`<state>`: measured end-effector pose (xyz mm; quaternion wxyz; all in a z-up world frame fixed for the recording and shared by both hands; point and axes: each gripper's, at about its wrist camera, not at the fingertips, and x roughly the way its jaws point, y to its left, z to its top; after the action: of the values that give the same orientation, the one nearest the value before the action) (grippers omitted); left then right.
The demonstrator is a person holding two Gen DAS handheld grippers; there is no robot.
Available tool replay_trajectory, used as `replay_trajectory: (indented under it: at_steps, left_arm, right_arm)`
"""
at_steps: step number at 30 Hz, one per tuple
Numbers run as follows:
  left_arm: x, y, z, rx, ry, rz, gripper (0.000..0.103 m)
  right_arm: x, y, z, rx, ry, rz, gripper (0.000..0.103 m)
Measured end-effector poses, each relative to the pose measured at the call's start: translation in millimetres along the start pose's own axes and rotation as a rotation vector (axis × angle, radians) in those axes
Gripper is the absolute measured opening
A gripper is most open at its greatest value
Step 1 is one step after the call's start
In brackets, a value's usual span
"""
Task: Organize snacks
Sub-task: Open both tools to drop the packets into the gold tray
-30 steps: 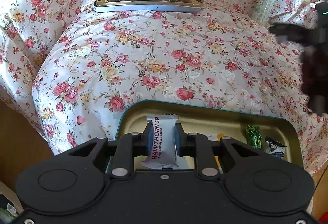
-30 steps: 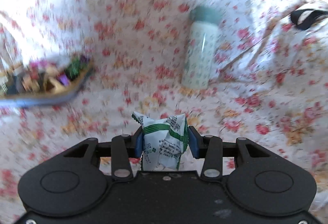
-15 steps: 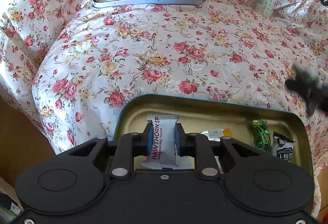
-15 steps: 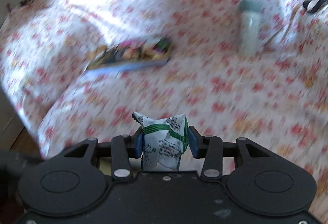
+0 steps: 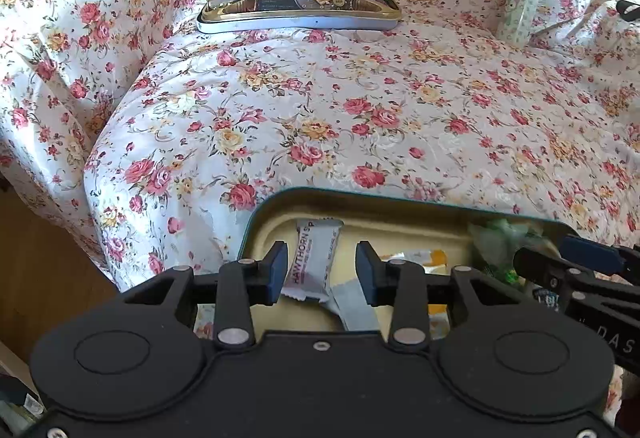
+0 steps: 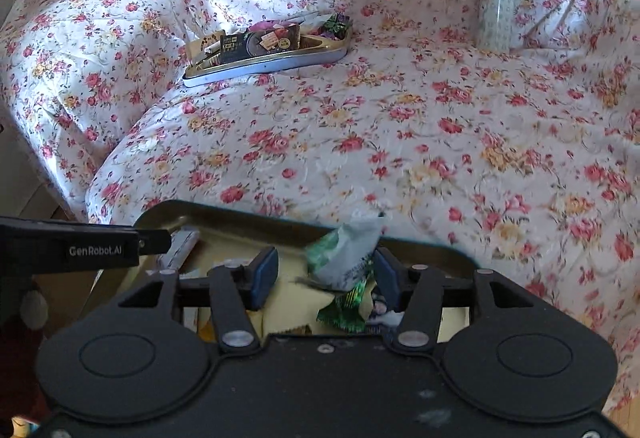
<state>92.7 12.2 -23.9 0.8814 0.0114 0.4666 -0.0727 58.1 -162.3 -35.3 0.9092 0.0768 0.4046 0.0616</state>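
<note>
My left gripper (image 5: 321, 272) is open over the near gold tray (image 5: 400, 207). The white Hawthorn snack bar (image 5: 316, 258) lies loose in the tray between its fingers. My right gripper (image 6: 326, 278) is open over the same tray (image 6: 224, 215). The green-and-white snack packet (image 6: 344, 254) is blurred between its fingers, free of the pads. The right gripper also shows at the right of the left wrist view (image 5: 576, 270), and the left gripper shows at the left of the right wrist view (image 6: 80, 250).
A second tray (image 5: 298, 19) full of snacks sits far back on the floral bedspread (image 5: 320, 109). A pale green bottle (image 5: 520, 3) stands at the back right. Other wrapped snacks (image 6: 348, 304) lie in the near tray. A wooden floor (image 5: 44, 270) lies at the left.
Both grippers have opened and let go of their snacks over the near tray. The right gripper swung back from the far side of the bed to the near tray.
</note>
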Motion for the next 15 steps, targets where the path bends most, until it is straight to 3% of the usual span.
replay_trajectory:
  at_steps: [7,15]
  left_arm:
    - [-18,-10,-16,0.036,-0.027,0.018,0.053]
    - [-42,-24,-42,0.095,-0.071,0.05,0.06]
  right_arm:
    - [-23,-1,-16,0.055,-0.008,-0.016,0.061]
    - [-54,-1,-34,0.106,0.01,-0.078,0.075]
